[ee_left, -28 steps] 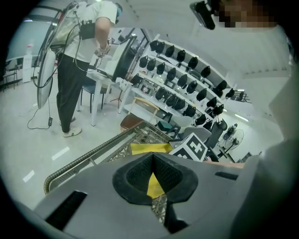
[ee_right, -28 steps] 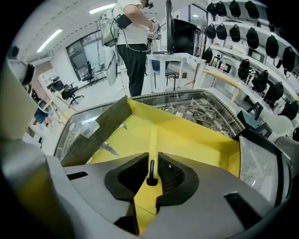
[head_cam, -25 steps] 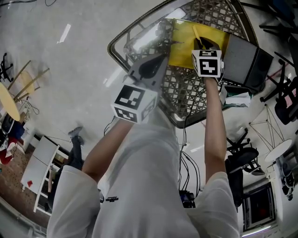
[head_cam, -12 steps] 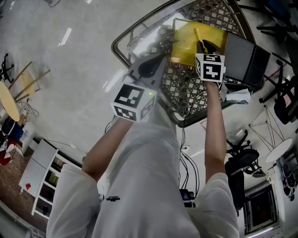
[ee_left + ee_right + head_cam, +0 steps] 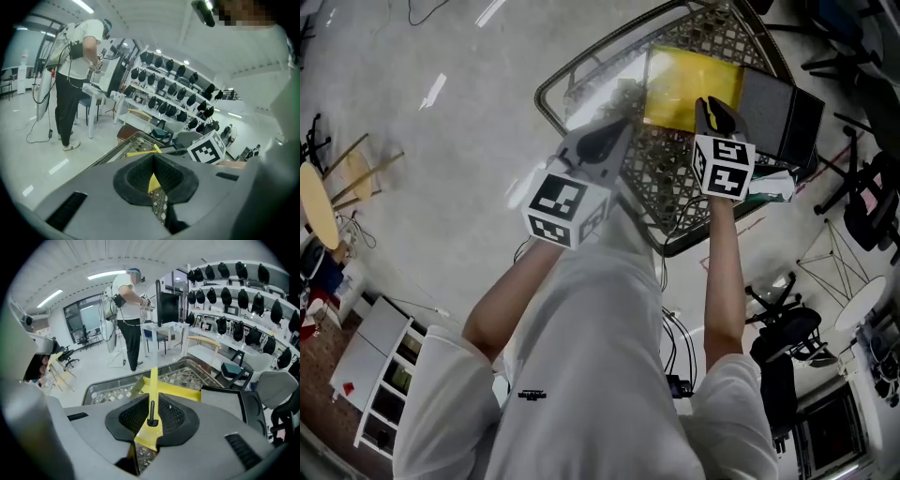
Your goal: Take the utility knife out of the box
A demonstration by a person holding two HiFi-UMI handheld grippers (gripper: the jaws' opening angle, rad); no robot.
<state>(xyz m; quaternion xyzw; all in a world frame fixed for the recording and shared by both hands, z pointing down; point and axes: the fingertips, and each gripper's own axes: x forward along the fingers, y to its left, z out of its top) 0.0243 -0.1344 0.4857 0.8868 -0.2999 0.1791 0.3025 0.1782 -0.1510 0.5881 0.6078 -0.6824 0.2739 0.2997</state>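
Glossy glass-topped lattice table (image 5: 670,183); matt yellow box (image 5: 684,84) and utility knife (image 5: 153,383)

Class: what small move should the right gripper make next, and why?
Probably draw the right gripper back and set the slim yellow utility knife down on the patterned glass-topped table. Its jaws are shut on what looks like the knife, and the flat yellow box lies just ahead of it.

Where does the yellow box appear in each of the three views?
Head view: yellow box at top centre, on the table.
Left gripper view: a thin yellow sliver at centre, just above the jaws.
Right gripper view: centre, running up from between the jaws.
Shared landmark: the patterned table's metal rim.
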